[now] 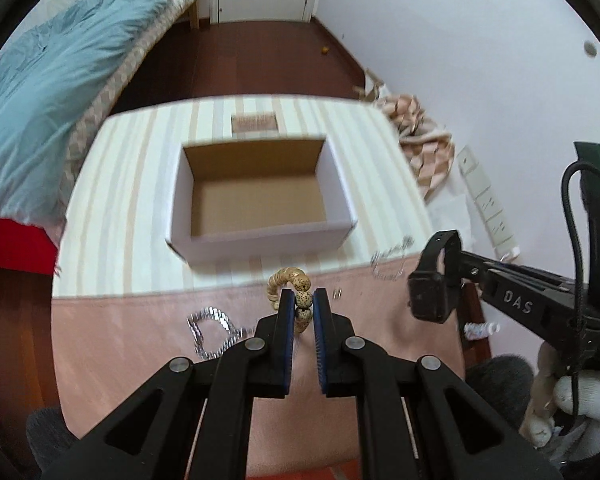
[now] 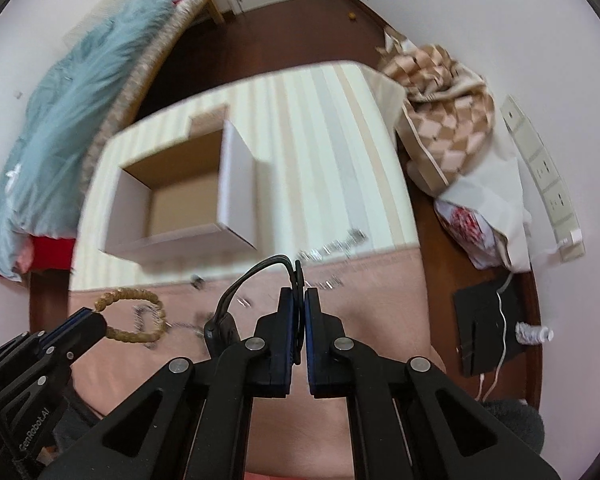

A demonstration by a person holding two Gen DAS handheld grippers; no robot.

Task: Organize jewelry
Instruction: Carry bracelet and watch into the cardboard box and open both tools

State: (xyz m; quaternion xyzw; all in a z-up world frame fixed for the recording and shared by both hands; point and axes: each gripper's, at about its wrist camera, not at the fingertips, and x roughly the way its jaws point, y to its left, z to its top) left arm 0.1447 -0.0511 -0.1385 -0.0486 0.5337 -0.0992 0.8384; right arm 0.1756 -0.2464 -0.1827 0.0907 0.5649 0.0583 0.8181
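Note:
My left gripper (image 1: 303, 296) is shut on a tan beaded bracelet (image 1: 288, 280) and holds it above the pink cloth, just in front of the open white cardboard box (image 1: 260, 240). The bracelet also shows in the right wrist view (image 2: 132, 314). My right gripper (image 2: 300, 296) is shut on a black watch (image 2: 252, 284); the watch also shows in the left wrist view (image 1: 434, 280), hanging to the right of the box. A silver chain (image 1: 208, 332) lies on the pink cloth at left, another silver chain (image 1: 390, 262) at right.
The table (image 1: 140, 200) has a striped cloth behind and pink cloth in front. A bed with a blue duvet (image 1: 48, 92) is at left. A checked blanket (image 2: 440, 108), a bag (image 2: 484, 216) and a power strip (image 2: 540, 176) lie on the floor at right.

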